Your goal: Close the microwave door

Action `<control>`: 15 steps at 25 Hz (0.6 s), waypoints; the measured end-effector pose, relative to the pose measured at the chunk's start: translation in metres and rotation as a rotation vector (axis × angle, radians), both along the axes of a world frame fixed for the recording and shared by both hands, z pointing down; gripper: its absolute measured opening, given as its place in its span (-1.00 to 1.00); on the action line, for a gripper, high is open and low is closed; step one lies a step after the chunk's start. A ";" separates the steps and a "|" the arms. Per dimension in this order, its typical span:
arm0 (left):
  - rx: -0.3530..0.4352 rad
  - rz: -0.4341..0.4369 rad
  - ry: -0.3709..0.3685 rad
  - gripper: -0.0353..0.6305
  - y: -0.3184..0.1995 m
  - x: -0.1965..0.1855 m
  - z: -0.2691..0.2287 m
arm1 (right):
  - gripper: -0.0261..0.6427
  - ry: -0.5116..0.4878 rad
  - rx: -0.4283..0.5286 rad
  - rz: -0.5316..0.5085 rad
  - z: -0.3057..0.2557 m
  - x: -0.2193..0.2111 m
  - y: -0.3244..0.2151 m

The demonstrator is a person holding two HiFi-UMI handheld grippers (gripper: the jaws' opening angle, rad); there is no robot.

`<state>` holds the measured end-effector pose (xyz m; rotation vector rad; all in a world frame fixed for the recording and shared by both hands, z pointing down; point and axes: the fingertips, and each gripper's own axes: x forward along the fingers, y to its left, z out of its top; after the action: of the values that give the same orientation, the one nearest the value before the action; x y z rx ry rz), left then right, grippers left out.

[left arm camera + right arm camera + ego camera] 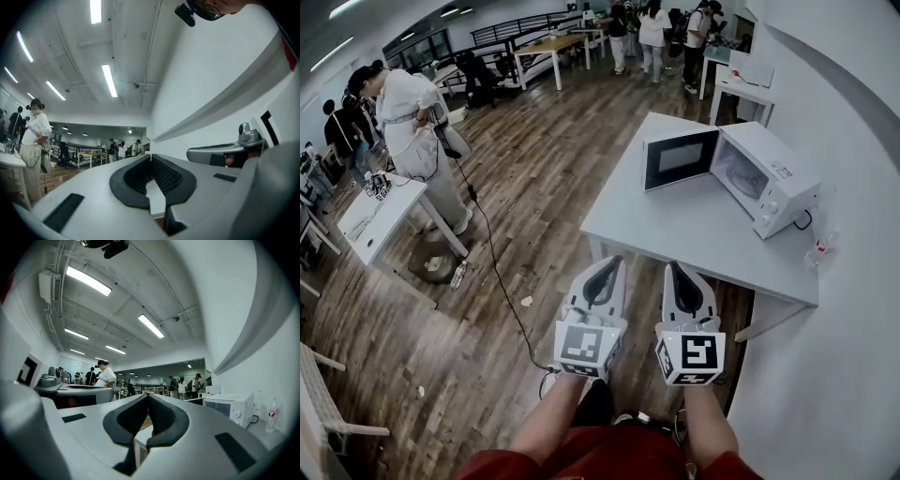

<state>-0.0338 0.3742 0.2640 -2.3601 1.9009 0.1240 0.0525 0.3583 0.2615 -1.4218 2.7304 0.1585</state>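
Note:
A white microwave stands at the far right of a grey table, and its dark-windowed door is swung wide open to the left. Both grippers hover side by side before the table's near edge, well short of the microwave. My left gripper is shut with nothing in it, its pads meeting at the tips. My right gripper is likewise shut and holds nothing. The microwave shows ahead and to the right in the right gripper view.
A small bottle stands by the wall right of the microwave. A white wall runs along the right. On the wooden floor, a black cable trails left of the table. A person in white stands by a white desk; several people are at the back.

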 end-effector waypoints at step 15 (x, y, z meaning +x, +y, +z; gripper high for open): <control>0.022 0.048 0.030 -0.80 -0.134 -0.092 -0.005 | -0.85 0.032 0.020 0.057 -0.010 -0.089 -0.129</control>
<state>-0.1258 0.2405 0.2593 -2.4039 1.8463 0.1840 -0.0369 0.2293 0.2515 -1.5065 2.7068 0.2121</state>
